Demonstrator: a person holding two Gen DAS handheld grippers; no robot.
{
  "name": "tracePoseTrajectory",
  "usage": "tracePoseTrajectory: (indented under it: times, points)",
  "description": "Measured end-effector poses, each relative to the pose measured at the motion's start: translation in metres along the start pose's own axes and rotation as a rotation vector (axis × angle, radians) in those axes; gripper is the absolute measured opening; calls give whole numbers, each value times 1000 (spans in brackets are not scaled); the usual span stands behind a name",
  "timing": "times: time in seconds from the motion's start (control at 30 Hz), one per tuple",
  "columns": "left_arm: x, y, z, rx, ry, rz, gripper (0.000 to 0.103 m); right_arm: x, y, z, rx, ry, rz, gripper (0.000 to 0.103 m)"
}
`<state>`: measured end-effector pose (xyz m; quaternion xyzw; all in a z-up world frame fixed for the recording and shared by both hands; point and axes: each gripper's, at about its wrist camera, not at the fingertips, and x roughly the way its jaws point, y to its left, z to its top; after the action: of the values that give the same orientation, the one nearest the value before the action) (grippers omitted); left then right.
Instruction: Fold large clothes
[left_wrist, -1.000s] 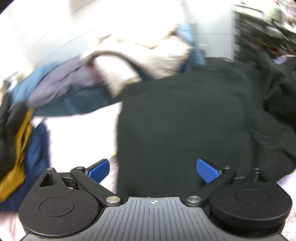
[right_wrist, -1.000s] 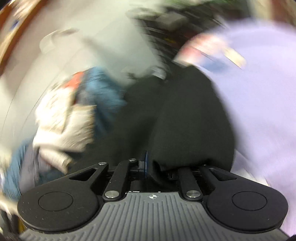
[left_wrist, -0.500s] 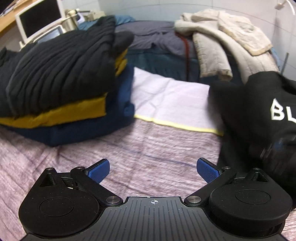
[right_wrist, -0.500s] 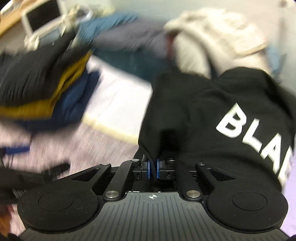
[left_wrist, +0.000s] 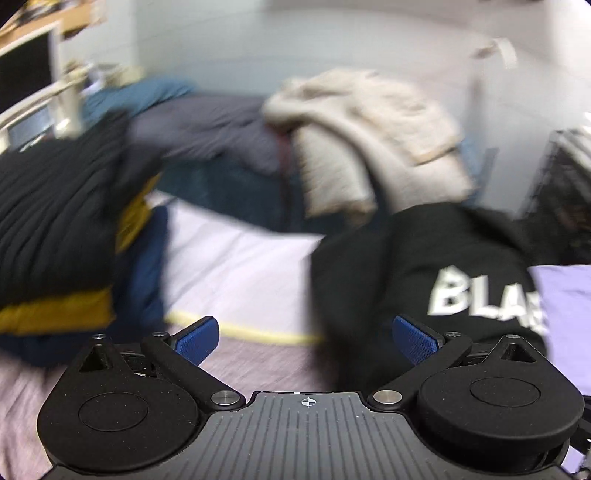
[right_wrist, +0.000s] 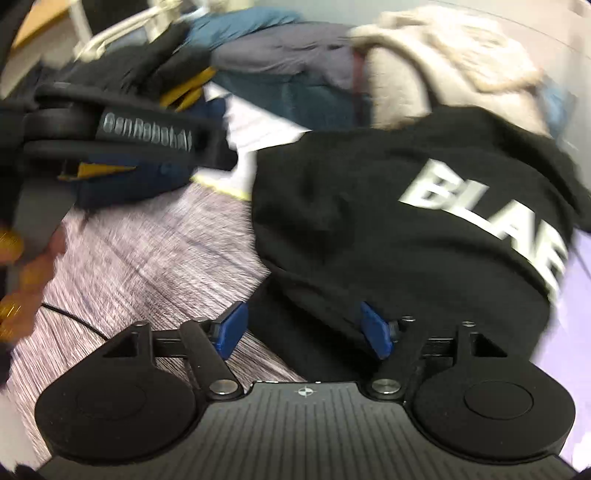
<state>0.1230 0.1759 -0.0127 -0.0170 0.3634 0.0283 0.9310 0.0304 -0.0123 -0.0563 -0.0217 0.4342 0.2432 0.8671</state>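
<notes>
A black sweatshirt with white letters "BLA" (left_wrist: 436, 266) lies bunched on the bed, at the right of the left wrist view and filling the middle and right of the right wrist view (right_wrist: 369, 206). My left gripper (left_wrist: 306, 338) is open and empty, with its right finger at the sweatshirt's edge. My right gripper (right_wrist: 304, 330) is open, with the sweatshirt's lower edge lying between and just past its blue pads (right_wrist: 375, 330). The left gripper's body (right_wrist: 110, 136) shows at the upper left of the right wrist view.
A stack of folded clothes, black over mustard over navy (left_wrist: 62, 236), sits at the left. A beige quilted jacket (left_wrist: 369, 140) and grey and blue garments (left_wrist: 207, 129) are heaped at the back. The bed has a mauve cover (right_wrist: 155, 251) and a white sheet (left_wrist: 236, 269).
My right gripper has opened and let go of the black sweatshirt, which now lies on the bed. My left gripper stayed open and has swung to the right toward the sweatshirt.
</notes>
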Motion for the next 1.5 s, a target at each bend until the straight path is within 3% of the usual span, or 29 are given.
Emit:
tracePoseTrajectory:
  times: [0.13, 0.2, 0.3, 0.43, 0.57, 0.67, 0.73, 0.83, 0.97, 1.1, 1.27, 1.37, 1.5]
  points:
    - [27, -37, 0, 121, 55, -44, 103, -24, -39, -7, 161, -56, -124, 64]
    - [51, -49, -10, 153, 143, -52, 103, -23, -53, -13, 213, -54, -206, 62]
    - [88, -56, -41, 200, 300, 25, 103, -17, -70, -24, 263, 4, -181, 62]
    - [106, -38, -77, 93, 359, -20, 103, 3, -56, -36, 137, 74, -171, 65]
    - [115, -10, -82, -67, 412, -94, 103, 9, -43, -43, 34, 97, -187, 75]
    - [106, -4, -75, -57, 410, -123, 103, 7, -42, -45, 18, 105, -178, 80]
    - [85, 5, -69, -64, 343, -139, 103, -4, -50, -47, 70, 100, -153, 80]
    - [59, 30, -71, -147, 280, -182, 103, -19, -78, -55, 227, 79, -110, 88]
    - [51, 71, -84, -317, 307, -230, 103, -41, -134, -73, 491, 34, -67, 96]
    - [63, 83, -89, -402, 359, -290, 103, -46, -190, -86, 736, 20, -13, 96]
    - [85, 63, -85, -371, 385, -363, 103, -40, -222, -83, 867, -23, 110, 96]
    - [103, 47, -81, -341, 402, -363, 103, -24, -232, -76, 891, -38, 157, 96]
    - [114, 31, -79, -249, 351, -353, 103, 6, -239, -55, 869, -41, 163, 96]
